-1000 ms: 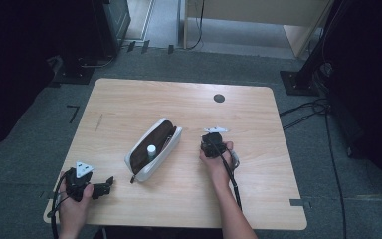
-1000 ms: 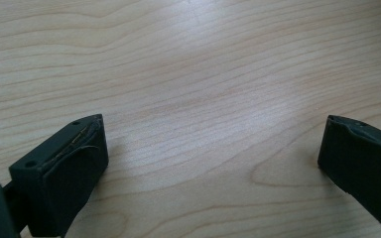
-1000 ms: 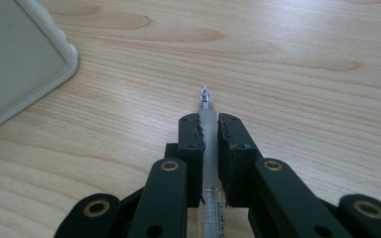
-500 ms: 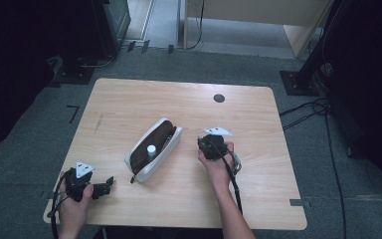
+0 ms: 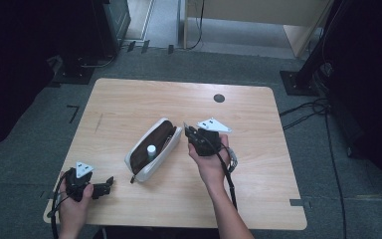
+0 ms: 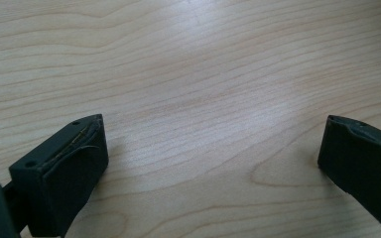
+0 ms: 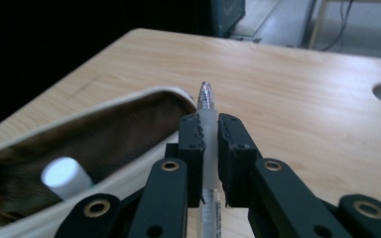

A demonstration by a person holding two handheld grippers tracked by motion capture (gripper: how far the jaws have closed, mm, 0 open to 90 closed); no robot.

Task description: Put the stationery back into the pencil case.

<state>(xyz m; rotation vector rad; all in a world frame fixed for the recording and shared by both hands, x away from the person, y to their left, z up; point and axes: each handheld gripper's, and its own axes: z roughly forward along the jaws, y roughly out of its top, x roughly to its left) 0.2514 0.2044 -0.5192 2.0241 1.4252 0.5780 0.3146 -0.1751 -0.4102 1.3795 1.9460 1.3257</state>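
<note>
A white pencil pouch (image 5: 149, 167) with a brown lining lies open near the middle of the wooden table (image 5: 144, 99). A white-capped item (image 5: 151, 149) stands inside it. My right gripper (image 5: 187, 131) hovers just right of the pouch's far end, shut on a clear pen (image 7: 206, 96). The pen's tip pokes out past the jaws, above the pouch's rim (image 7: 94, 111) and the white cap (image 7: 64, 177). My left gripper (image 5: 107, 183) rests at the table's front left corner. Its jaws stand wide open (image 6: 213, 144) over bare wood.
A dark round cable hole (image 5: 219, 98) sits in the tabletop at the back right. Black stands and cables crowd the grey floor around the table. The right gripper's cable trails back along the forearm (image 5: 226, 174).
My right gripper has lifted off the table with the pen and shifted slightly toward the pouch's far end. The left gripper and the pouch have stayed put.
</note>
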